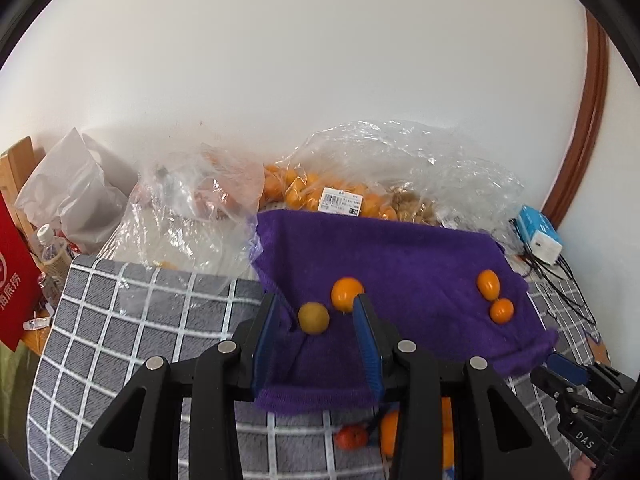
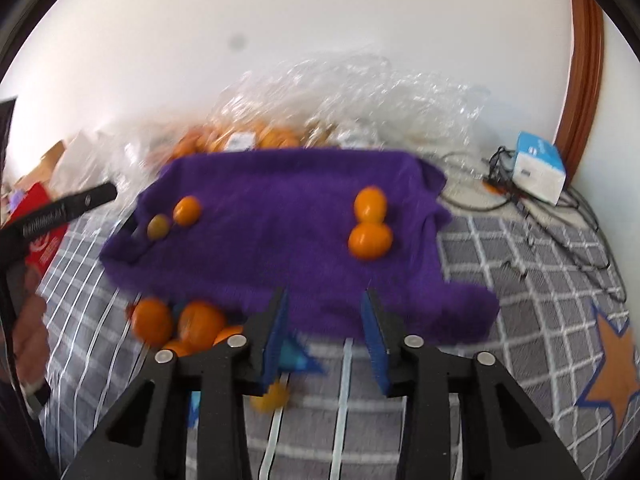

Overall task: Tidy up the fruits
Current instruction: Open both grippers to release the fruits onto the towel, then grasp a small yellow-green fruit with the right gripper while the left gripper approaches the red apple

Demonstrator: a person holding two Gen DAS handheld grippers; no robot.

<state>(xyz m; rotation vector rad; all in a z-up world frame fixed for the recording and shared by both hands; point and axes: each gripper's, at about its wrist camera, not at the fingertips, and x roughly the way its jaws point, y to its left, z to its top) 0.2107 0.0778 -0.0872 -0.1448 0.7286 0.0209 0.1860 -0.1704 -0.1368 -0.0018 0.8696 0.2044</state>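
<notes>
Item 1. Purple towel, spread over a grey checked cloth; the surface beneath was fully covered, so its kind could not be told.

Item 2. Fruits on the towel, four in all. Left pair: one yellow-green fruit and one orange fruit, just beside each other. Right pair: an oval orange fruit and a round orange fruit, touching.

Item 3. Loose orange fruits, clustered on the checked cloth off the towel's near edge; the right wrist view was blurred, so their count was uncertain.

Item 4. Clear plastic bags behind the towel against the white wall, holding many small orange fruits and bearing a white price label.

Item 5. Left hand-held gripper: jaws wide apart, gripping nothing, the yellow-green fruit lying between the fingertips, the orange one just by the right tip.

Item 6. Right hand-held gripper: jaws wide apart, empty, poised over the towel's near edge, well apart from the right pair.

Item 7. Sundries: blue-and-white box with black cables at far right; red packet at far left.
</notes>
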